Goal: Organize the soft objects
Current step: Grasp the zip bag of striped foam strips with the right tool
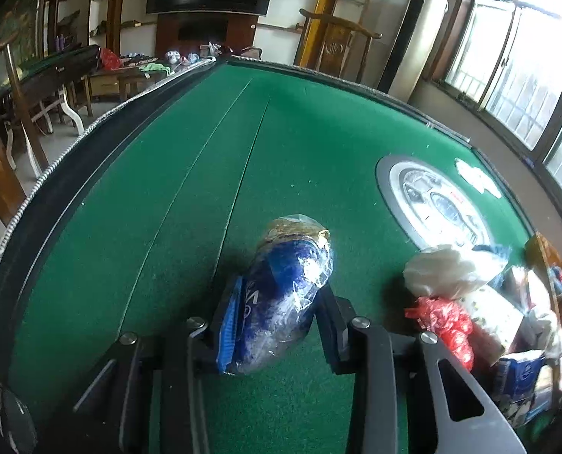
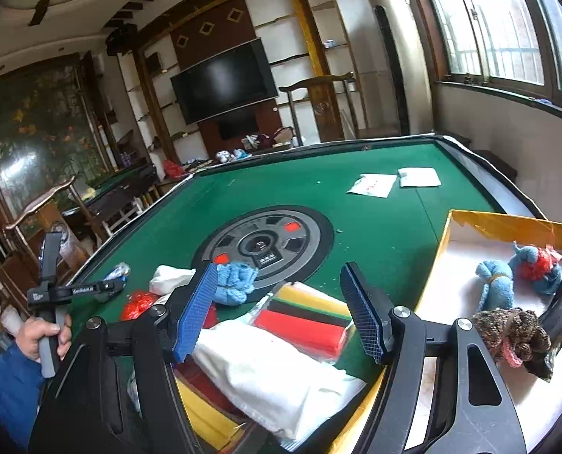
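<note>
On the green felt table [image 1: 288,143], the left gripper [image 1: 277,314] is clamped on a blue soft bundle wrapped in crinkly clear plastic [image 1: 281,295], one finger pressed to each side; hold is mid-body, likely so the slippery wrap doesn't slide out. Can't tell whether the bundle is lifted or resting on the felt. Just beside it to the right lies a loose pile: white plastic bag [image 1: 451,268], red crumpled bag [image 1: 447,325].

Right gripper [image 2: 281,314] hovers with its jaws spread wide and nothing between the blue ribbed pads [image 2: 197,310], above a flat white cloth pack [image 2: 273,374] and a clear-wrapped stack of red, yellow and green sponges [image 2: 307,317]. A light blue knitted cloth [image 2: 237,280] sits further out, near the round grey centre console [image 2: 265,249].

The yellow-rimmed cardboard box [image 2: 508,227] at the right table edge holds two blue plush toys [image 2: 496,280] and a brown knitted piece [image 2: 511,333], so it's probably the collection bin. Judgement: bundle goes there next; the pile between could get knocked.
</note>
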Action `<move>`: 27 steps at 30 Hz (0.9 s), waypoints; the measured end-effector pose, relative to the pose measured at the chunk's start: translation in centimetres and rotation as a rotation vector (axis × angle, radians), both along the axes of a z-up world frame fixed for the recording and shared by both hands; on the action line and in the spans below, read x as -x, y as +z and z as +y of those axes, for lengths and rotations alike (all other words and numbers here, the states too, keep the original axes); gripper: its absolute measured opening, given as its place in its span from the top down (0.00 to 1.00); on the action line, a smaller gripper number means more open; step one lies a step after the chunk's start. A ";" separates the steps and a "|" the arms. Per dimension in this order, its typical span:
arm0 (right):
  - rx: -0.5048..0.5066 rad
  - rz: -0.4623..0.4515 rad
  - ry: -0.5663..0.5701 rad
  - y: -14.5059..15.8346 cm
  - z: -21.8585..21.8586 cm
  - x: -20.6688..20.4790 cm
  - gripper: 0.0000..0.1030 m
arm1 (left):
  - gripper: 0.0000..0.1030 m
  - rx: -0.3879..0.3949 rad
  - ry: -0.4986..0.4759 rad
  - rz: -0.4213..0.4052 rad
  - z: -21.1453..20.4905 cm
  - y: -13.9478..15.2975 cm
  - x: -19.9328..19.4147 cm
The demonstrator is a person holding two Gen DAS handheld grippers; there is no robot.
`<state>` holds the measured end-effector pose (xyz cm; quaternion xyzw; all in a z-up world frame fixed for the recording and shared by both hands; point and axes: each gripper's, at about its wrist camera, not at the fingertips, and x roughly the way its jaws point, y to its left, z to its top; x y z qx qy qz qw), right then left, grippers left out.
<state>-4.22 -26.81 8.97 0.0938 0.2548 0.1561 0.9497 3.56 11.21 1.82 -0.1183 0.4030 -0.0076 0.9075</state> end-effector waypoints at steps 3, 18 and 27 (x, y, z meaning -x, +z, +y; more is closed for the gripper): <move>0.000 -0.005 0.031 0.0 0.4 0.3 0.34 | 0.65 0.041 0.009 -0.014 0.3 0.2 0.0; 0.193 0.231 0.456 -4.5 8.5 -0.1 0.34 | 0.65 0.068 -0.006 -0.051 -0.1 0.9 0.2; 0.337 0.261 0.573 -5.9 10.9 2.4 0.34 | 0.65 0.085 -0.014 -0.047 0.1 0.9 0.1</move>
